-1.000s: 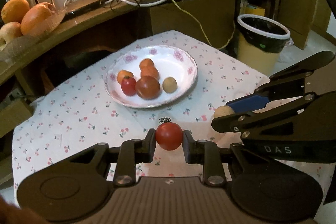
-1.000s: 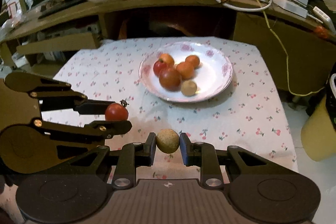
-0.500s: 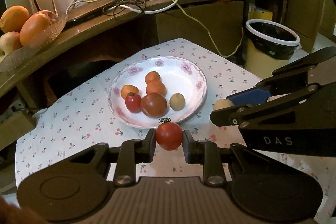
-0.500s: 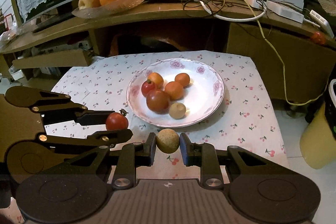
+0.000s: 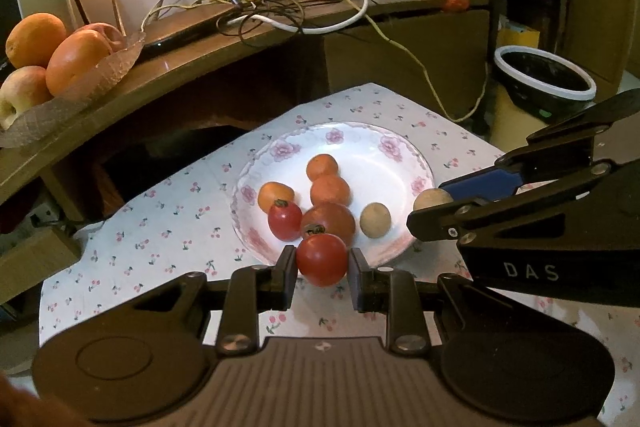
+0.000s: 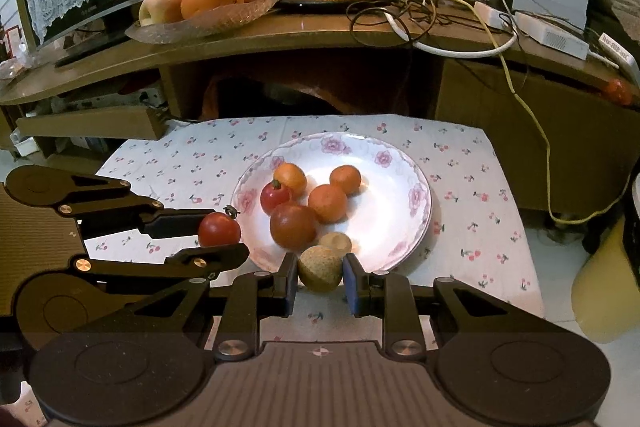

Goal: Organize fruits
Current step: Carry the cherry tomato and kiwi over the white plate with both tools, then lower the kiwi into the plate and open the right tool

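While the left gripper (image 5: 322,261) is clamping a soft tomato (image 5: 321,259) at its sides, the right gripper (image 6: 320,269) is pinching a firm brown fruit (image 6: 319,268) at the plate's (image 6: 416,223) six o'clock rim.

Red tomato (image 5: 321,259), tan, perhaps brownish fruit (image 6: 319,268), pink-flowered plate (image 6: 400,155).

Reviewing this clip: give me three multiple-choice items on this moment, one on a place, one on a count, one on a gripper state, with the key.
1. Where is the floral plate?
A. on the cherry-print tablecloth
B. on the wooden shelf
C. in the bin

2. How many fruits lie on the plate?
A. three
B. six
C. nine

3. What does the left gripper hold?
A. nothing
B. a brown round fruit
C. a red tomato

Key: 1 A, cloth shows all round the plate. 2 B, six fruits count out in both views. 3 C, its jaws clamp the tomato; the right gripper has the brown fruit.
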The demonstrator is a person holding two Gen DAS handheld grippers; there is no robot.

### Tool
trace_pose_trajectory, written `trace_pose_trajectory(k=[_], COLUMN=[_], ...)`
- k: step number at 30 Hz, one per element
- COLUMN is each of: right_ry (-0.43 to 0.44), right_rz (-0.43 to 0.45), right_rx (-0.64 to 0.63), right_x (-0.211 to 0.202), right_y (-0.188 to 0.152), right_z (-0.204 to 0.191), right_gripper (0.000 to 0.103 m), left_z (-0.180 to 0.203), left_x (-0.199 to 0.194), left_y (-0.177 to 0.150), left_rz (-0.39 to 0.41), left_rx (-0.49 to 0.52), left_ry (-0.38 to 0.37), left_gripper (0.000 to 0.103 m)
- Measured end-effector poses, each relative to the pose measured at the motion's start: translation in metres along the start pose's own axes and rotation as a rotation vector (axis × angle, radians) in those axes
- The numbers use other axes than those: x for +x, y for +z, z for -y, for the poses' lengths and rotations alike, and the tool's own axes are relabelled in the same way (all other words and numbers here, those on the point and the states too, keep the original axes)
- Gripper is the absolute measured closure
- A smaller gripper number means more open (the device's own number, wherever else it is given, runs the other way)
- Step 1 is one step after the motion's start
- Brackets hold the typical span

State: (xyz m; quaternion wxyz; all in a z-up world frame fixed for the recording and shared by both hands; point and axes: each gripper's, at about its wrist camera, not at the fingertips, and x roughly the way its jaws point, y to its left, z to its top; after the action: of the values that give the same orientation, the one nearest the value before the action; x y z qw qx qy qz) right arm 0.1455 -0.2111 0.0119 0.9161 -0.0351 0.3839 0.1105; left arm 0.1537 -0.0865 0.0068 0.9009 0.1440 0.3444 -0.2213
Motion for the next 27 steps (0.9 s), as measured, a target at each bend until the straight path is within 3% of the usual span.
trace_pose_trajectory(k=[27], right_ry=[-0.027], right_rz=[-0.014], right_rx=[0.024], right_x=[0.064], right_y=[0.035], right_z=[0.031], right_gripper=[0.076], left_z=[-0.022], left_x=[0.063], left_y=[0.033], left_rz=[0.014], left_rx=[-0.032], left_ry=[0.037], left_gripper=[0.071])
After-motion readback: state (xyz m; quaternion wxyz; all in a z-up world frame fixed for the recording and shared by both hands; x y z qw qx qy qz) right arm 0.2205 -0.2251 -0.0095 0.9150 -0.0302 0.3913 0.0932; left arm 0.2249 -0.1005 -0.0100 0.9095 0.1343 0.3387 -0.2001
